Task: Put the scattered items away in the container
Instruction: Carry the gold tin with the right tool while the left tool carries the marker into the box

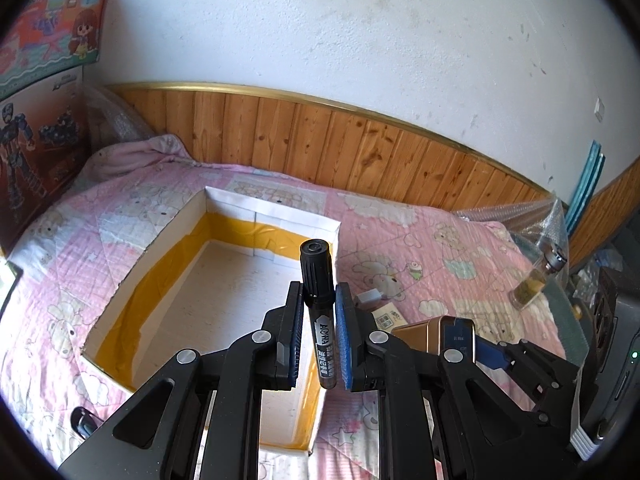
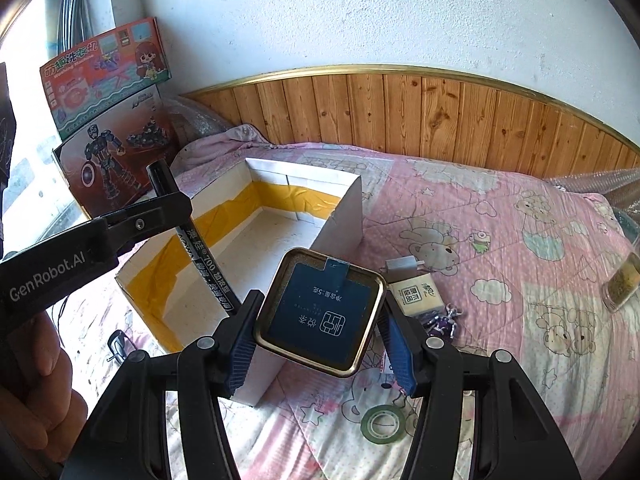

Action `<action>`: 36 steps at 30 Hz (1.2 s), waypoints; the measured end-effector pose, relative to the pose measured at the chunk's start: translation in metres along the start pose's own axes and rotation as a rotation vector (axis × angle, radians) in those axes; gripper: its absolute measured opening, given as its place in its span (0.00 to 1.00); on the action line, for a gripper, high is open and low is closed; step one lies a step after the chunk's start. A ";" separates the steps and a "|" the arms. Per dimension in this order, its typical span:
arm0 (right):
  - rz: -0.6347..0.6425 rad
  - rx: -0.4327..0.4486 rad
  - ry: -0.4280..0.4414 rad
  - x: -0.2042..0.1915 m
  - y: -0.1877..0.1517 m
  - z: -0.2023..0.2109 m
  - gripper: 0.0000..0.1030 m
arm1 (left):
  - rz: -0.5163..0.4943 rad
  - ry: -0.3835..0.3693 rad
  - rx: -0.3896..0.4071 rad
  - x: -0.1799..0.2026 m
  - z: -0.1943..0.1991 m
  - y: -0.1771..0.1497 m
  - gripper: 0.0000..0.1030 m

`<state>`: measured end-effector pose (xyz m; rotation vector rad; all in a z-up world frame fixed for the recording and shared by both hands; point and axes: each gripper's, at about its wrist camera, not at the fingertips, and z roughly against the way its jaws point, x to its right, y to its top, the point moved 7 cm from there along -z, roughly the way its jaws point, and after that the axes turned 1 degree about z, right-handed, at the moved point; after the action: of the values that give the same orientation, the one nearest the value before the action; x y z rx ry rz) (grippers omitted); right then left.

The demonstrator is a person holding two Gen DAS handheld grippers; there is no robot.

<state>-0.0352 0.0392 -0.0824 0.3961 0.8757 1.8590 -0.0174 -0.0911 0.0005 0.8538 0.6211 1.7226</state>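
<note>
Left wrist view: our left gripper (image 1: 318, 312) clamps a black marker (image 1: 318, 280) upright above the box (image 1: 272, 212); right gripper (image 2: 320, 332) grips a gold-rimmed tin (image 2: 322, 312).

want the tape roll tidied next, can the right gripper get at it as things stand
Probably not yet. The tape roll lies uncovered on the bedspread just below the right gripper, but its jaws are shut on the tin, which has to go into the box first.

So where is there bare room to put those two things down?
The white box's floor, bordered by yellow tape, is bare. The quilt toward the wood panelling is free. It is crowded around the tape roll and small packet.
</note>
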 end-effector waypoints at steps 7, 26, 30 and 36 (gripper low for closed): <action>0.011 0.011 0.017 -0.016 0.009 -0.003 0.56 | 0.023 0.002 0.004 -0.013 -0.001 0.007 0.15; 0.082 0.026 0.050 -0.054 0.025 -0.016 0.56 | 0.099 -0.001 -0.038 -0.050 -0.015 0.013 0.15; 0.092 0.024 0.051 -0.059 0.029 -0.020 0.56 | 0.112 -0.008 -0.055 -0.055 -0.020 0.013 0.15; 0.104 0.011 0.056 -0.062 0.031 -0.027 0.56 | 0.122 -0.019 -0.077 -0.062 -0.028 0.017 0.15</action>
<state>-0.0446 -0.0345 -0.0718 0.4048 0.9182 1.9692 -0.0381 -0.1552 -0.0188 0.8678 0.4950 1.8337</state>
